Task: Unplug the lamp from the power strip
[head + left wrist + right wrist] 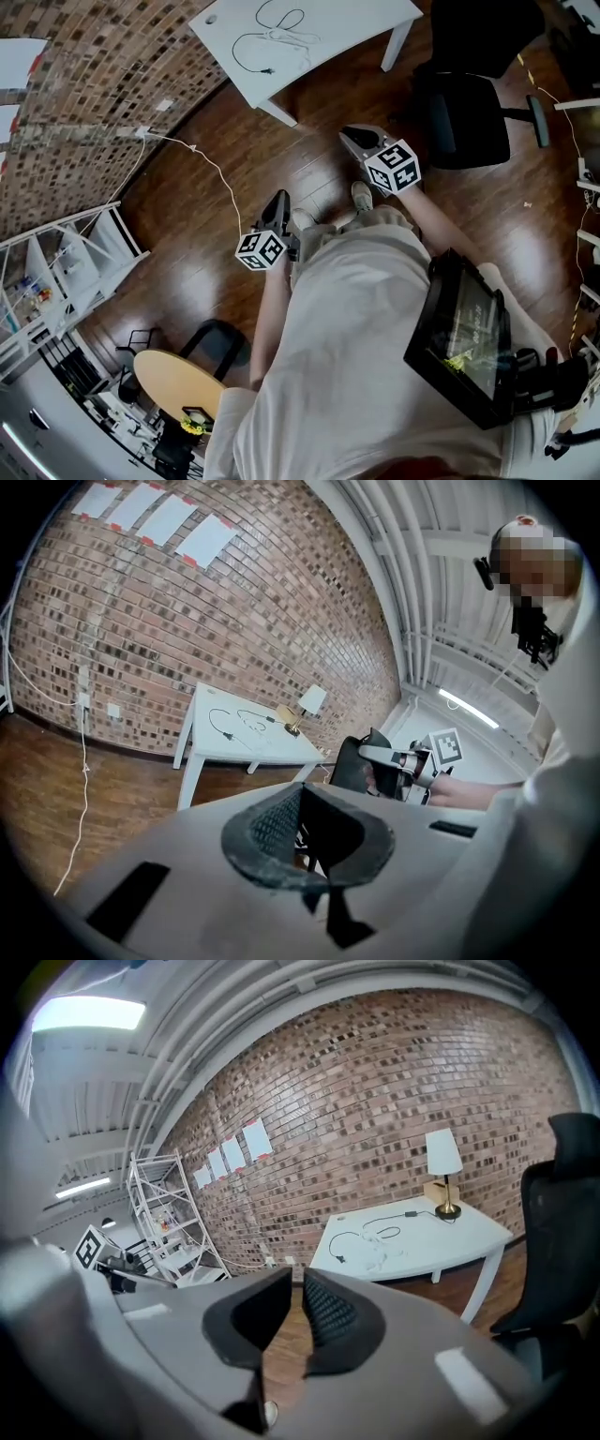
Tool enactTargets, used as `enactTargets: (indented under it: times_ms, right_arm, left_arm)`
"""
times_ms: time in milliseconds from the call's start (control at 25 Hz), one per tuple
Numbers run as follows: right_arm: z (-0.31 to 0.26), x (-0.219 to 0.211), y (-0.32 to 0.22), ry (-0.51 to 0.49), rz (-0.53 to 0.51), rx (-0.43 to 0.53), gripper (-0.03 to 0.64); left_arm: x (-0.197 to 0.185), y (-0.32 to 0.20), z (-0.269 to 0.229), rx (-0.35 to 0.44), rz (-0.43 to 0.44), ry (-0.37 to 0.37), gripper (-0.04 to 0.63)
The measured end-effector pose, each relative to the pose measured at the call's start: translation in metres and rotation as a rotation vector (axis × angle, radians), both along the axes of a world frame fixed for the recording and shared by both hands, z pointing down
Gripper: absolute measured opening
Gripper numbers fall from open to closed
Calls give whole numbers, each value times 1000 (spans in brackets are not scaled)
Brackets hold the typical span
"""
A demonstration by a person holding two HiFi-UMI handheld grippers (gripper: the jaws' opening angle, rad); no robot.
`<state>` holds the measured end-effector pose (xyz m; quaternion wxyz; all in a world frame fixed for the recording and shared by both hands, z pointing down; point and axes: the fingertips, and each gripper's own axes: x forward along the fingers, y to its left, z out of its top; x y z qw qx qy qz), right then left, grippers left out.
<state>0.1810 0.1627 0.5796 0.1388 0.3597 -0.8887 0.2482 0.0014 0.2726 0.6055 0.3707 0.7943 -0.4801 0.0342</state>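
Brick wall point(394, 1082) backs the white rectangular table point(441, 1241); my right gripper point(296, 1279) has its ribbed pads point(330, 1314) slightly apart and empty, my left gripper point(302, 791) is closed.

Lamp point(443, 1162): stood on the table point(463, 1241), near the wall point(375, 1082).
Cord point(380, 1235): laid on the table.
Chair point(464, 112): placed right of it.

White table point(464, 1234), lamp point(442, 1155), black cable point(358, 1234) (loosely looped)

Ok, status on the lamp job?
Left claw shut, right claw slightly open, both empty. Lamp on white table ahead, untouched. Black chair to the right.
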Motion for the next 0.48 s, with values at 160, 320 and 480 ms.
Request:
enactTargets:
  times_ms: [160,320,480]
  right_arm:
    - [-16,-18,-2,16,43,27,32]
    - [-21,-44,-2,26,72,40,31]
    - [-14,-68,11,50,79,12,29]
  left_arm:
    - [-28,-9,-18,47,26,-4,3]
    - [-68,-13,-22,74,28,-16,3]
    - [-104,-3,-12,45,11,-4,3]
